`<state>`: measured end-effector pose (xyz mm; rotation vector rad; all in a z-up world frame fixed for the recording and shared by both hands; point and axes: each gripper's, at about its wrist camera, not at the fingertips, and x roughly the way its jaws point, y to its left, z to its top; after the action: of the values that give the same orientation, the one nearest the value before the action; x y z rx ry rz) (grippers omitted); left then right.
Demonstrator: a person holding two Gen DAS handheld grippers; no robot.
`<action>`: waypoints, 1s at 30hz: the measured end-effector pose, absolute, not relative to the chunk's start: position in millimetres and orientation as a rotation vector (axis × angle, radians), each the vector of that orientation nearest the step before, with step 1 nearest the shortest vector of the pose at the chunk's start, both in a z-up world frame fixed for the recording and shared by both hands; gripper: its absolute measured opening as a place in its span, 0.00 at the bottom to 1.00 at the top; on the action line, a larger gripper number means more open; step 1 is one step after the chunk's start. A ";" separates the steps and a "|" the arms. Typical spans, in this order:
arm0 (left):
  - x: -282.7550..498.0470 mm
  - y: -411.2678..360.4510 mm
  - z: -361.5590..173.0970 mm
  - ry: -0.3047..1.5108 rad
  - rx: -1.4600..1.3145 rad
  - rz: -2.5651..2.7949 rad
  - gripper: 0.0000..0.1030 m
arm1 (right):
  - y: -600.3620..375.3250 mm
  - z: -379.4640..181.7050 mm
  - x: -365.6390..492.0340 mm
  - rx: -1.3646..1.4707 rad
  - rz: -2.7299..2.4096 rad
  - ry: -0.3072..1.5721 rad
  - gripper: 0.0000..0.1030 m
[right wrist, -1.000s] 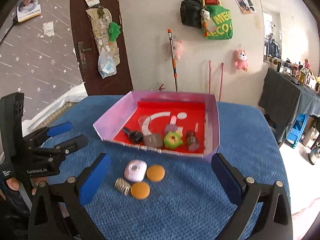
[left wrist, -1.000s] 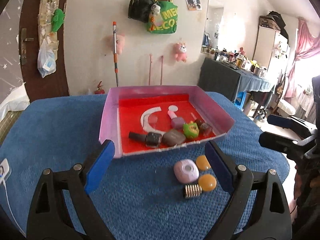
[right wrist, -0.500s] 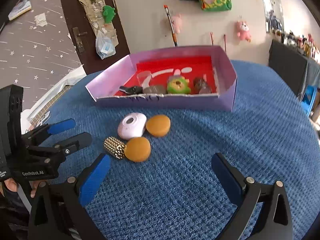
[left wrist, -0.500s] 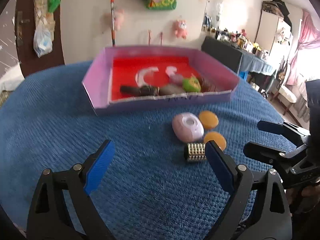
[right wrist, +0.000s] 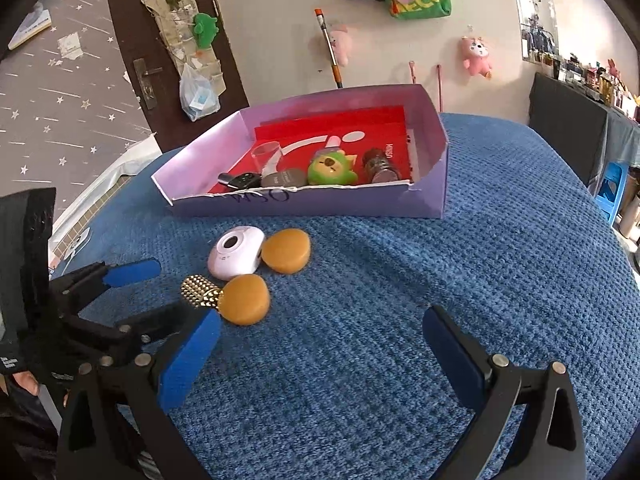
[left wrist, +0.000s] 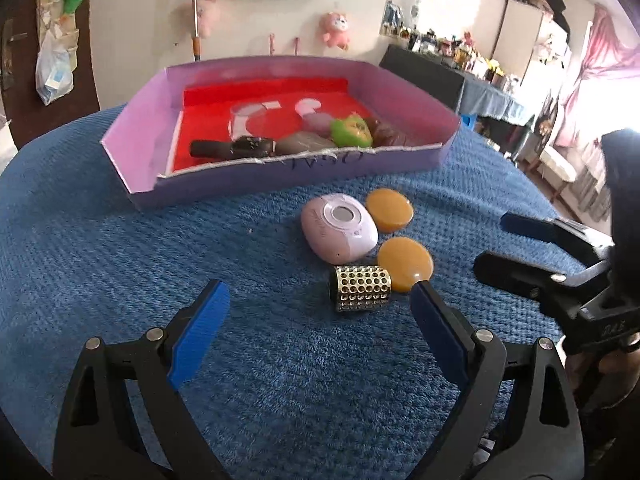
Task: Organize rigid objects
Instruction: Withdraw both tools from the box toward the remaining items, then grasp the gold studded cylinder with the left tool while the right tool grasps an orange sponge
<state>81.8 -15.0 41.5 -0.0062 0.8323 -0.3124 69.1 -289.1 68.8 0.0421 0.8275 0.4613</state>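
My left gripper [left wrist: 318, 308] hangs with its fingers spread wide, holding nothing, low over the blue cloth [left wrist: 120, 264]. At one o'clock from it lies the gold perforated cylinder [left wrist: 360, 289], touching an orange disc [left wrist: 405, 258]. Beyond sit the lilac oval case [left wrist: 339, 227] and a second orange disc [left wrist: 389, 210]. At twelve o'clock stands the purple tray [left wrist: 280, 172], holding a green toy [left wrist: 351, 131] and what may be a dark watch. My right gripper [right wrist: 320, 330] is likewise wide apart and empty.
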 end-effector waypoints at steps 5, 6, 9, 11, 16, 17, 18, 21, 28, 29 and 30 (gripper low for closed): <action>87.8 -16.2 32.1 0.868 0.007 -0.307 0.90 | -291.1 67.6 72.1 0.054 0.468 0.834 1.00; 88.0 -15.5 31.2 0.869 0.013 -0.299 0.90 | -289.7 66.9 73.5 0.054 0.478 0.839 1.00; 89.4 -9.4 29.7 0.868 0.017 -0.288 0.90 | -281.0 64.1 76.0 0.037 0.509 0.850 1.00; 89.5 -2.9 31.7 0.863 0.012 -0.289 0.90 | -273.2 61.6 77.2 0.015 0.532 0.860 1.00; 88.0 4.5 37.8 0.836 0.045 -0.282 0.90 | -254.0 54.8 80.6 -0.059 0.570 0.885 1.00; 88.2 4.0 38.2 0.834 0.055 -0.286 0.90 | -251.5 53.9 81.1 -0.070 0.579 0.890 1.00; 89.0 2.9 38.4 0.834 0.064 -0.291 0.90 | -247.8 53.2 81.6 -0.090 0.586 0.893 1.00; 91.7 -0.8 37.0 0.840 0.081 -0.317 0.90 | -241.4 52.9 82.7 -0.142 0.598 0.893 0.99; 99.7 -8.8 34.5 0.854 0.101 -0.362 0.85 | -233.0 49.9 89.6 -0.192 0.650 0.919 0.85; 101.0 -9.8 34.2 0.855 0.103 -0.365 0.82 | -231.8 49.3 90.6 -0.197 0.654 0.921 0.84; 102.2 -10.5 33.6 0.860 0.101 -0.373 0.80 | -230.6 49.1 90.7 -0.207 0.654 0.918 0.83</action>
<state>102.2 -10.4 33.6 0.1005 0.8602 -0.3731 90.7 -230.6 49.1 -0.2068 0.9182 0.6536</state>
